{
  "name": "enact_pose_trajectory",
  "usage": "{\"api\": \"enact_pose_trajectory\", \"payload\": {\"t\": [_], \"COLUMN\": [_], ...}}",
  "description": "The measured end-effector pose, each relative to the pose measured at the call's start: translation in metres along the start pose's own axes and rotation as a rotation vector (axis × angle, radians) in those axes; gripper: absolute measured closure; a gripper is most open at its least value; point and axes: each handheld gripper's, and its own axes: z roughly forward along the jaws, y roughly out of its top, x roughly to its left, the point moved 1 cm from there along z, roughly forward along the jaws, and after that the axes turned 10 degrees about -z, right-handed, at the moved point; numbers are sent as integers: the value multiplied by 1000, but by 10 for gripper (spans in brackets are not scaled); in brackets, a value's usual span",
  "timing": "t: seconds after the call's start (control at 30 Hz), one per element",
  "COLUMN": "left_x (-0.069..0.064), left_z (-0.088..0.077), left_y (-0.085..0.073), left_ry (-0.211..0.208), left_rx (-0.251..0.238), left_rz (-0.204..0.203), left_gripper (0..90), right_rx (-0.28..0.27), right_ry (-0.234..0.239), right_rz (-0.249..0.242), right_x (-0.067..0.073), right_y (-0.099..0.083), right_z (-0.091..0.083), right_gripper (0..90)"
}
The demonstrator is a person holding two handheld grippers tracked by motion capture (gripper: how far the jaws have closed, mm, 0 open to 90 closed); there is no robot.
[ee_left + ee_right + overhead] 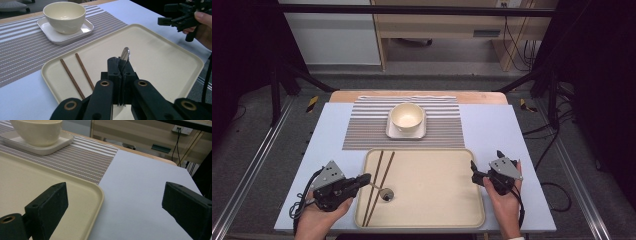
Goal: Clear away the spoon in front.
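Observation:
My left gripper is at the left edge of the cream tray, shut on the handle of a metal spoon. In the left gripper view the spoon sticks out past the closed jaws, its bowl just above the tray floor. Two brown chopsticks lie side by side on the tray's left part, beside the spoon. My right gripper hovers at the tray's right edge, open and holding nothing. Its own view looks past the tray rim onto the blue table top.
A cream bowl stands on a square white plate on a striped placemat behind the tray. The blue table top ends close to both hands. Black frame posts and cables flank the table.

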Motion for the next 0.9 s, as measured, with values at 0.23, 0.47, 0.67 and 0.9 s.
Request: {"api": "enact_pose_trajectory", "payload": {"t": [0.23, 0.47, 0.67, 0.9], "left_x": [13, 26, 39, 47], "left_z": [11, 24, 45, 69], "left_y": [4, 9, 12, 16], "left_ry": [-5, 21, 61, 43], "left_rx": [1, -9, 14, 18], "left_rz": [-24, -38, -50, -105], "left_gripper": [878, 795, 754, 737], "right_rx": [-2, 1, 1, 8], "right_ry": [-2, 2, 9, 16], "right_rz": [0, 1, 2, 4], "right_x": [0, -1, 0, 0], "right_y": [0, 0, 1, 0], "right_z": [0, 0, -1, 1], "right_gripper": [67, 65, 64, 65]}}
